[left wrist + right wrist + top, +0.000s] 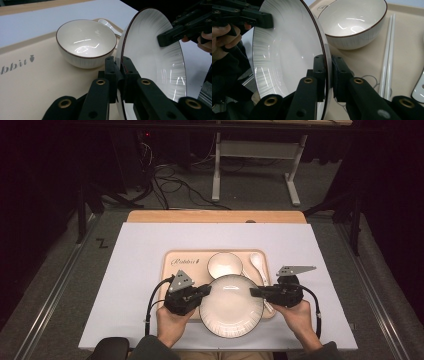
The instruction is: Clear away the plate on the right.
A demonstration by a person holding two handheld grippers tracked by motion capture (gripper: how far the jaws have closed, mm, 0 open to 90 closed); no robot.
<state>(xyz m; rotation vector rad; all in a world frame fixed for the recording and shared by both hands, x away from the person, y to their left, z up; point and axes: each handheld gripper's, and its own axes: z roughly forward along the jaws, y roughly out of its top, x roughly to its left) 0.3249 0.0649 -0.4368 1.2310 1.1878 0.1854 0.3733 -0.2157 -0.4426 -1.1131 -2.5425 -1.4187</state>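
The left tool [204,290] was clamped on the near-left rim of the plate [231,305], and the right tool [256,292] pinched the opposite rim, so the plate lay directly between them, spanning from one to the other. In the left gripper view its jaws pressed either side of the rim. Both hands stood equally near; any lift looked to depend on them rising together. Beyond the tools sat the bowl [225,265] and spoon [258,264] on the tray [177,261].

Black left gripper [206,290], right gripper [254,292]; brass rivets; grey triangular plates; dark sleeves.
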